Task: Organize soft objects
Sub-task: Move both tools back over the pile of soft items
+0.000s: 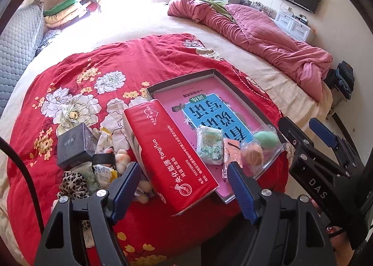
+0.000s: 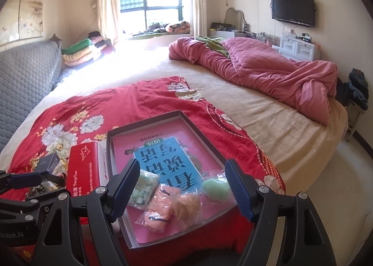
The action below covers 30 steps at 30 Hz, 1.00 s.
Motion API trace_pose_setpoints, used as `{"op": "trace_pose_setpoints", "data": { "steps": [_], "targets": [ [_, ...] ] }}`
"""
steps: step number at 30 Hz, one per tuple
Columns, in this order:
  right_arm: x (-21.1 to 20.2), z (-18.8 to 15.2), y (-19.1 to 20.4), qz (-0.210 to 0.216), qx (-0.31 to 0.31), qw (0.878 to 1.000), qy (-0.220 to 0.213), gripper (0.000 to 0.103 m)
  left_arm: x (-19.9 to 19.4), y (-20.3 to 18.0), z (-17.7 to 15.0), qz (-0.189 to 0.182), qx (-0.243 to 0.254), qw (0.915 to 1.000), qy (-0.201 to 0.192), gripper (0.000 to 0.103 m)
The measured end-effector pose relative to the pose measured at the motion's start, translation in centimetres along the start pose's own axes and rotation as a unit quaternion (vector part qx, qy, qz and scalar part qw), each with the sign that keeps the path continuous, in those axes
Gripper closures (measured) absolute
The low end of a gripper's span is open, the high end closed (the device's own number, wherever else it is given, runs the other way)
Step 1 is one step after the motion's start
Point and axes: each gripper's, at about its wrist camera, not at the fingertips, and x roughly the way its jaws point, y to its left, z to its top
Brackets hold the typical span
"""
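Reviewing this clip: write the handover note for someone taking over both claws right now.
Left claw: open, empty, above the red tissue pack.
Right claw: open, empty, above the tray's near end.
Tray on the red quilt, a book lining it. In it: green-white packet, pink bagged item, green sponge.
The tissue pack leans over the tray's left rim.
Left: pile beside the tray, with dark box, plush toy, leopard fabric, snack packets.

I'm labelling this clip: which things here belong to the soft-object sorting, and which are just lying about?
Job: shallow box; green sponge egg; bagged pink puffs; green-patterned packet; red tissue pack; leopard scrunchie; plush toy.

Lying about: black box; pink quilt; television.
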Motion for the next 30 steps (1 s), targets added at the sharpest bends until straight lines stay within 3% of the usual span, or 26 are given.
{"op": "trace_pose_setpoints", "data": {
  "steps": [14,30],
  "targets": [
    [-2.9,1.7,1.0,0.010,-0.014,1.000,-0.021,0.026,-2.9,2.1,-1.0,0.044,0.001,0.9984,-0.036,0.027],
    [-5.3,2.0,4.6,0.030,-0.059,0.997,-0.025,0.026,-5.1,5.3,-3.0,0.054,-0.022,0.9973,-0.043,0.027]
  ]
}}
